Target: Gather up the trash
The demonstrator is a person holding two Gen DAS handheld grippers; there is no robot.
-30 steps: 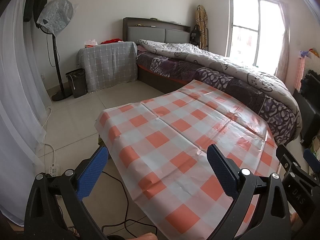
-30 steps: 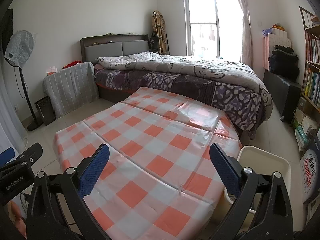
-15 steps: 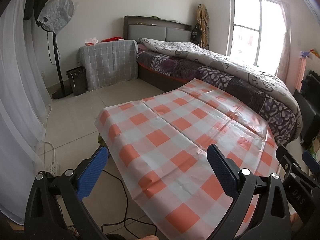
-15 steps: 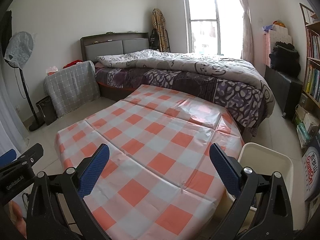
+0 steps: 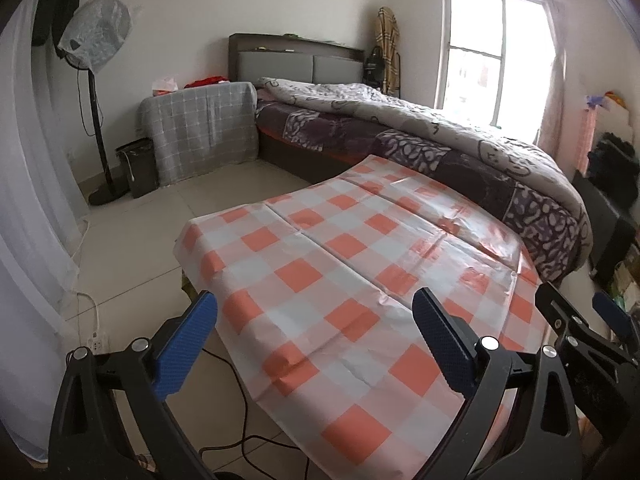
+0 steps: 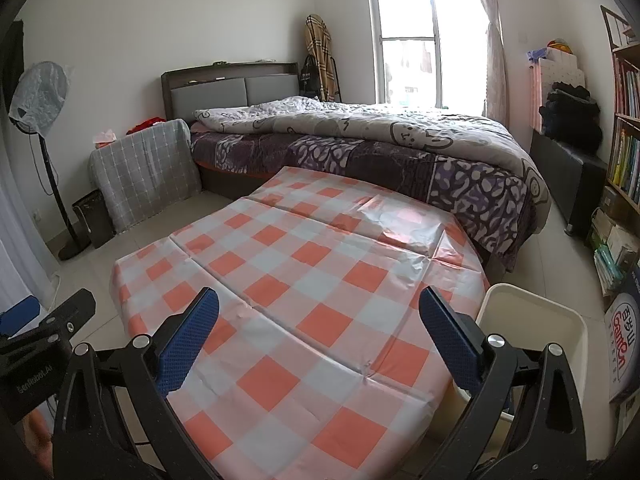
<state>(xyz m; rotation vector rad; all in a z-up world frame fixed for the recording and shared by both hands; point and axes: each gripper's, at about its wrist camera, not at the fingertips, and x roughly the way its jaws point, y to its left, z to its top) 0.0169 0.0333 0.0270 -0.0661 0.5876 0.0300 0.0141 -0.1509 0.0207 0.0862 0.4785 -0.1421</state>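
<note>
A table with an orange-and-white checked cloth (image 5: 344, 264) fills the middle of both views (image 6: 304, 272); I see no loose trash on it. My left gripper (image 5: 316, 336) is open and empty above the table's near left part. My right gripper (image 6: 318, 332) is open and empty above its near right part. A white bin (image 6: 532, 320) stands on the floor at the table's right corner, beside the right gripper. The right gripper's body also shows at the right edge of the left wrist view (image 5: 576, 332).
A bed (image 6: 380, 148) with a grey quilt lies behind the table. A small dark bin (image 5: 138, 168) and a standing fan (image 5: 96, 88) are at the far left wall. A power strip and cables (image 5: 96, 338) lie on the floor left of the table. Bookshelves (image 6: 624, 128) stand at right.
Both views have tilted slightly downward and shifted a little; the grippers stay open and empty over the table.
</note>
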